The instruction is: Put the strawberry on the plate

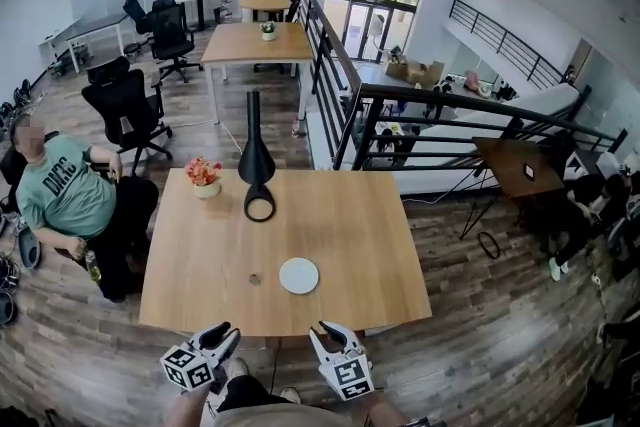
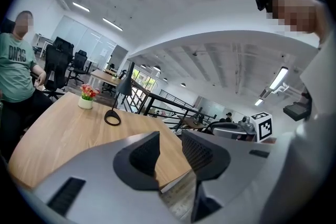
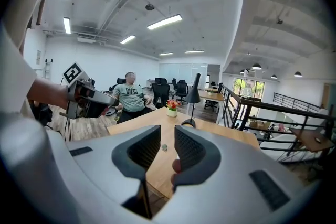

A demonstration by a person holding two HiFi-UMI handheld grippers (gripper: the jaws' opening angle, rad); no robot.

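Observation:
A white plate lies on the wooden table, near its front edge. Just left of the plate sits a small dark thing, the strawberry; the right gripper view shows the strawberry as a tiny speck beyond the jaws. Both grippers hang off the table's near edge, short of the plate and berry. My left gripper and right gripper each have their jaws close together with nothing between them. A hand holds the left gripper out to the side in the right gripper view.
A black lamp with a ring base and a small flower pot stand at the table's far side. A person in a green shirt sits left of the table. A black railing runs behind it.

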